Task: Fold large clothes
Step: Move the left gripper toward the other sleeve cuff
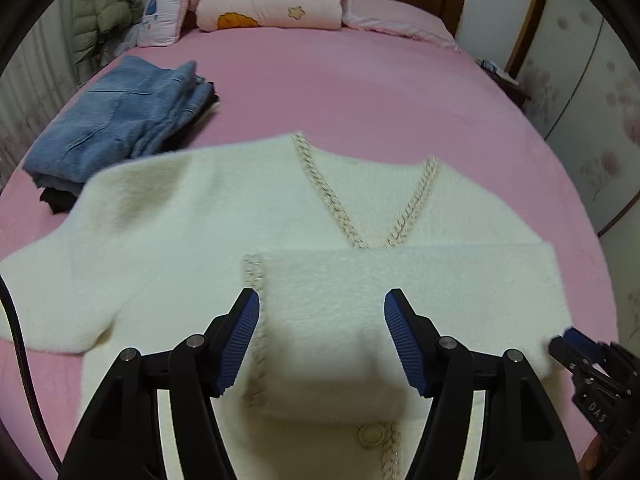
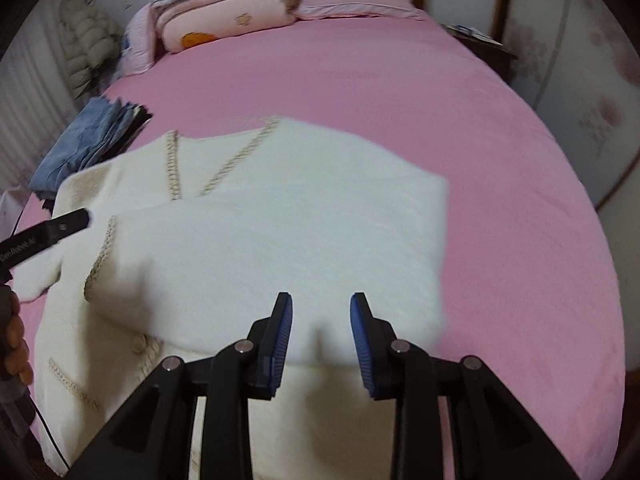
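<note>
L gripper (image 1: pixel 322 336) hangs at bottom centre w/ jaws released, nothing between them; R gripper (image 2: pixel 321 336) likewise apart and empty, both over the white cardigan (image 1: pixel 240 208) mid-frame on the pink bed (image 1: pixel 360 92). One sleeve's folded across the chest. Next, prob. pinch the other sleeve at lower left near its cuff & lay it flat, edges square; folded jeans (image 1: pixel 116 120) sit upper left, beyond.

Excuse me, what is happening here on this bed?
A person with a gripper in each hand is folding a fluffy white cardigan with braided trim on the pink bed. One sleeve already lies folded across its front. The left gripper and the right gripper are both open above it, holding nothing. A folded blue denim garment lies aside.
</note>
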`<move>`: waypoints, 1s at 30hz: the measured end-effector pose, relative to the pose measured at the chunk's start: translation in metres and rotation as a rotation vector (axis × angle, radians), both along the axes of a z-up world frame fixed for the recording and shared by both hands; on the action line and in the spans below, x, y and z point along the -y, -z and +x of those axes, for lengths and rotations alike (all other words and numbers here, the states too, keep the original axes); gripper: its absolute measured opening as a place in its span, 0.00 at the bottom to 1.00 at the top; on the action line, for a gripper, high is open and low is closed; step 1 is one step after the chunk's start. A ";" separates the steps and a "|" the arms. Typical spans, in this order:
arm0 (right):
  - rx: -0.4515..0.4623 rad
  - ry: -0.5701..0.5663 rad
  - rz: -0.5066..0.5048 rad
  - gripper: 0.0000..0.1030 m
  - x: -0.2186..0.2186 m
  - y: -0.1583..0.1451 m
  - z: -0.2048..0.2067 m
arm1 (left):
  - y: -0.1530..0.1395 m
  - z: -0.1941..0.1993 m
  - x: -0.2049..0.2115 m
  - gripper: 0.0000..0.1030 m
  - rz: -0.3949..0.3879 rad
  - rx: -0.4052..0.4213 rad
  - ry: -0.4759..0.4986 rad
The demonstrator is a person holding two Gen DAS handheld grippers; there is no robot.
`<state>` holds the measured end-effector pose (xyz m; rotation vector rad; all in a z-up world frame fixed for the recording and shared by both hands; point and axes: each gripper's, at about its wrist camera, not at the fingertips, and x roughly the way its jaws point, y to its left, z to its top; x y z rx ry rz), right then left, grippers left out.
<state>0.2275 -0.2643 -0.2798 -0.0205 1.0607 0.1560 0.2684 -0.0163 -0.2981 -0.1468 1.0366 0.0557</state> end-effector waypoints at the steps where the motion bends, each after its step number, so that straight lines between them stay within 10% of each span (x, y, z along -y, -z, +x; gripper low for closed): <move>1: -0.007 -0.026 -0.005 0.28 -0.010 0.008 0.007 | 0.008 0.004 0.004 0.62 0.009 -0.010 0.003; 8: -0.088 0.020 -0.121 0.00 0.008 0.069 0.051 | 0.072 0.032 -0.005 0.61 0.037 -0.121 -0.080; 13: -0.088 0.088 -0.104 0.00 0.054 0.061 0.049 | 0.067 0.031 0.005 0.61 0.082 -0.129 -0.050; 30: -0.083 -0.095 0.049 0.03 0.035 -0.092 -0.037 | -0.150 -0.085 0.046 0.84 0.003 -0.058 -0.138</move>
